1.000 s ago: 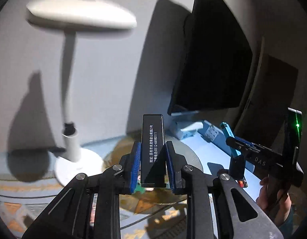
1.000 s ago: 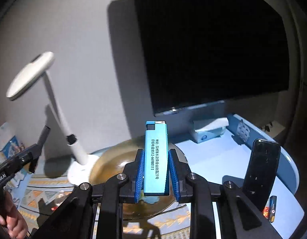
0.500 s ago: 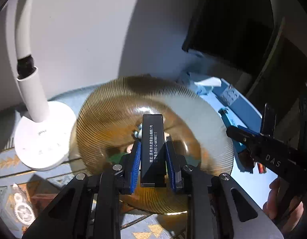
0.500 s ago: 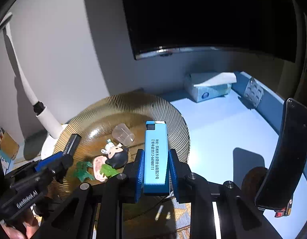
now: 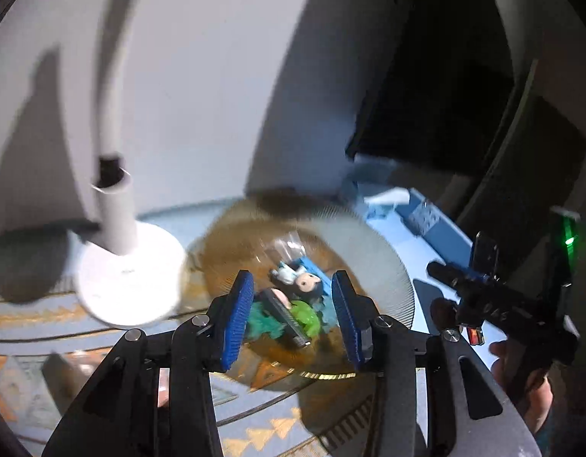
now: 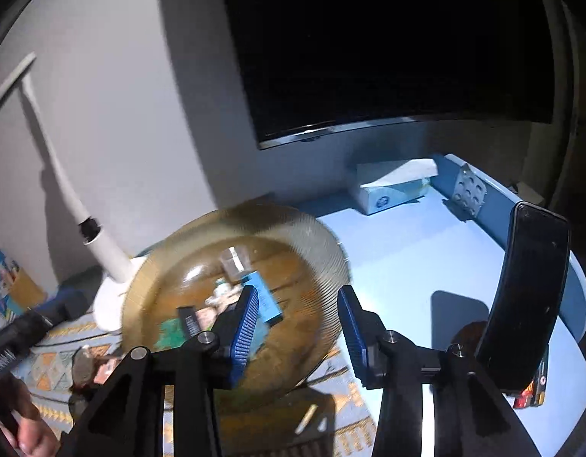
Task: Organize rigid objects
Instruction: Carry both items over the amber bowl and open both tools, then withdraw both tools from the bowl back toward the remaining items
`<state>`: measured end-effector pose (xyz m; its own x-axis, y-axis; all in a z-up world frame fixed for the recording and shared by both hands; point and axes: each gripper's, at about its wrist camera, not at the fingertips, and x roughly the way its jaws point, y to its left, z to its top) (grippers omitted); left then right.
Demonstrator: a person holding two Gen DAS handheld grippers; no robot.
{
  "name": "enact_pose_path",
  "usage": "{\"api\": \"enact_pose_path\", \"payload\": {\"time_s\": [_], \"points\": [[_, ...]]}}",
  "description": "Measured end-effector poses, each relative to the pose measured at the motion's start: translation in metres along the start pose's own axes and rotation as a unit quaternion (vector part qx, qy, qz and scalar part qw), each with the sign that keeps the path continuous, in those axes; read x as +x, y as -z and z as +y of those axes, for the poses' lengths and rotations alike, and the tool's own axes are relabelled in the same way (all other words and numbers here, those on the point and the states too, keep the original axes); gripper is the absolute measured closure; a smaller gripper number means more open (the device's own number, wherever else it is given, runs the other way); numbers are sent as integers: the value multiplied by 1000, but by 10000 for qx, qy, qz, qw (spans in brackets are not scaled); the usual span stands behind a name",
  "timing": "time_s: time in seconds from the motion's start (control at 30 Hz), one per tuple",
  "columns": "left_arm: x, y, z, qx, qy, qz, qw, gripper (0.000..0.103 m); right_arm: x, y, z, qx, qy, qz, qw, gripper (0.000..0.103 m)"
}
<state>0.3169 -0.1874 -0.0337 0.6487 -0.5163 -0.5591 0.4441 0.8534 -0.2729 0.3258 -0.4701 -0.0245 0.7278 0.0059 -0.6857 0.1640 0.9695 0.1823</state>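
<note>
Both tongs are opening over the amber glass dish [image 6: 323, 251], and nothing sits between the blue pads of either pair. Your left tongs [image 5: 291, 320] hang just above the black lighter [image 5: 283, 314], which lies tilted across the green and teal toy pieces [image 5: 306, 318] near the dish's near side. Your right tongs [image 6: 298, 329] stand spread beside the blue lighter [image 6: 264, 299], which lies in the middle of the dish next to a small clear cup [image 6: 234, 261] and a little figurine [image 5: 306, 283].

Watch the black lighter: it rests on a lumpy heap, not on the glass, so it may slide or roll off once things settle. Your pads are close to the pile, and a careless pull-back could snag a toy or nudge either lighter against the rim. The picture is smeared here, so I cannot tell for sure whether the blue lighter lies flat or leans on the figurine.

Mind your two tools as well; they share the same dish and could knock each other as you lift away. The lamp base [image 5: 129, 285] stands just beside the dish on the counter [image 6: 426, 266], so a sideways swing of your left hand could bump it
</note>
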Motion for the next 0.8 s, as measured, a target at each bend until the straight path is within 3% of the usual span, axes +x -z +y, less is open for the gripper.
{"api": "enact_pose_path", "payload": {"time_s": [0.13,0.27,0.43,0.6,0.7,0.8], "points": [[-57,2,12,-26,-260,-390,9989,55,-19,10,26,-207,-306,-8,9993,60],[-129,13,33,-245,-591,-993,9930,29,-42,22,60,-430,-810,-51,9958,57],[-191,41,62,-437,-1138,-1375,9830,29,-55,49,115,-967,-1078,18,9895,49],[-205,77,98,-706,-1486,-1296,9778,19,-36,87,153,-1235,-1171,374,9847,49],[-189,105,125,-957,-1734,-943,9756,19,-12,114,162,-1308,-1048,676,9835,49],[-161,133,144,-1110,-1735,-586,9768,19,11,135,159,-1186,-1085,1066,9812,49]]}}
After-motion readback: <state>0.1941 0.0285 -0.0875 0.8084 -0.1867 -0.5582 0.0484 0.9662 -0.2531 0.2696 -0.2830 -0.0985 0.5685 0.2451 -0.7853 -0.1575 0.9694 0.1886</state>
